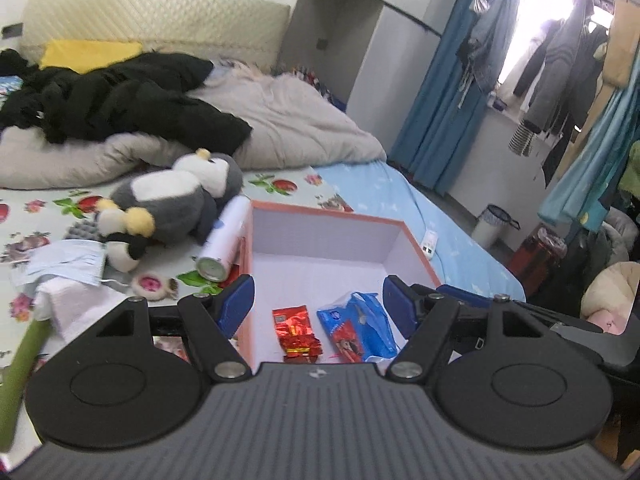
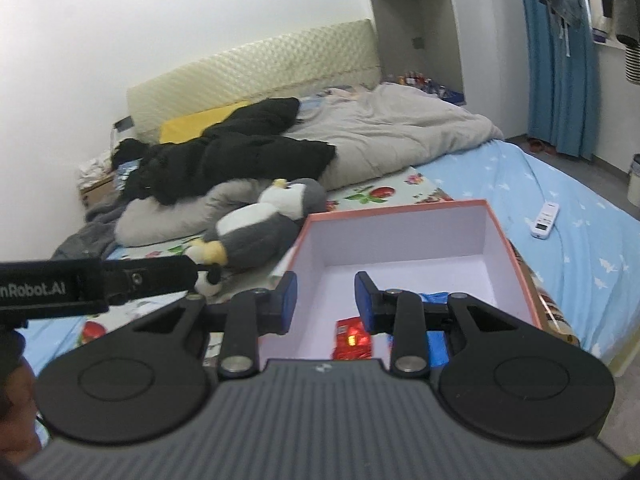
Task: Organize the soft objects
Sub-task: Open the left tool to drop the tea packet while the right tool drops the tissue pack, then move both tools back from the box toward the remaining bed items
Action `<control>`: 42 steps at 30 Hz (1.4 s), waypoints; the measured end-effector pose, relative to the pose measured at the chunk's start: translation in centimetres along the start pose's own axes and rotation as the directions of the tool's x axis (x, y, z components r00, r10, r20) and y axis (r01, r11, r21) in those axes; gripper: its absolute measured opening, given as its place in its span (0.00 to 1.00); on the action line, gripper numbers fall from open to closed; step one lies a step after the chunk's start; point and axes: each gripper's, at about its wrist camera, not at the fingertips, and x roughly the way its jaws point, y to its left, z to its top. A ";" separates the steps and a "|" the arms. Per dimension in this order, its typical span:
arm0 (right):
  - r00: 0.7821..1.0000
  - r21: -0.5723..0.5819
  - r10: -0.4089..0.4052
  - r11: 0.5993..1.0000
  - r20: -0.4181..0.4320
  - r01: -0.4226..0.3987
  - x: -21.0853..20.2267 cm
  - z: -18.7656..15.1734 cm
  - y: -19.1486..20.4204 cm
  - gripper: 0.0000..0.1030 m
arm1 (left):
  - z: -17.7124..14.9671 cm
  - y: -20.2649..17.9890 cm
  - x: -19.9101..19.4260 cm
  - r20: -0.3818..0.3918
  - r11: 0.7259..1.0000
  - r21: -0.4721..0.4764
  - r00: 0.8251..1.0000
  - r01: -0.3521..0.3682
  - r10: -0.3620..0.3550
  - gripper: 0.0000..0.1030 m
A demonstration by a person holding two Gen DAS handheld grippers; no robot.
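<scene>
A pink-rimmed box (image 1: 320, 216) with white walls stands on the bed. Inside lie a red foil packet (image 1: 296, 334) and a blue tissue pack (image 1: 356, 326). My left gripper (image 1: 318, 304) hovers above the box, open wide, nothing between its blue pads. Left of the box lie a grey-and-white penguin plush (image 1: 176, 200), a small panda plush (image 1: 124, 250), a face mask (image 1: 68, 266) and a white spray can (image 1: 224, 240). My right gripper (image 2: 326, 300) hangs over the same box (image 2: 516, 256), jaws partly apart and empty, with the red packet (image 2: 352, 338) below. The penguin (image 2: 260, 228) is behind it.
A grey duvet (image 1: 288, 120) and a black garment (image 1: 132, 100) cover the far half of the bed. A white remote (image 2: 545, 220) lies on the blue sheet right of the box. The left gripper's arm (image 2: 92, 284) crosses the right wrist view. Curtains, hanging clothes and bins stand at the right.
</scene>
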 end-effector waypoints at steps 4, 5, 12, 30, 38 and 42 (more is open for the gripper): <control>0.999 -0.023 0.037 0.999 -0.007 -0.037 -1.0 -0.4 1.7 0.34 | -0.9 0.6 -3.6 0.040 1.000 -0.004 0.999 -0.030 0.031 0.73; 0.999 -0.028 0.046 0.999 -0.009 -0.046 -1.3 -0.5 2.1 0.34 | -1.2 0.8 -4.5 0.051 0.999 -0.007 0.998 -0.041 0.042 0.73; 0.991 -0.075 0.133 0.988 -0.023 -0.134 -3.3 -1.6 4.8 0.34 | -4.2 2.8 -9.3 0.077 0.988 -0.069 0.987 -0.136 0.141 0.73; 0.958 -0.181 0.212 0.952 -0.193 -0.247 -1.4 -5.9 11.2 0.34 | -11.4 10.5 -13.4 0.015 0.920 -0.266 0.953 -0.287 0.302 0.77; 0.951 -0.194 0.188 0.952 -0.243 -0.238 3.2 -6.9 12.8 0.34 | -12.0 14.8 -9.6 -0.017 0.892 -0.293 0.935 -0.343 0.354 0.78; 0.950 -0.203 0.174 0.952 -0.261 -0.230 6.3 -7.0 13.7 0.34 | -12.5 17.5 -6.4 -0.060 0.888 -0.291 0.933 -0.357 0.356 0.77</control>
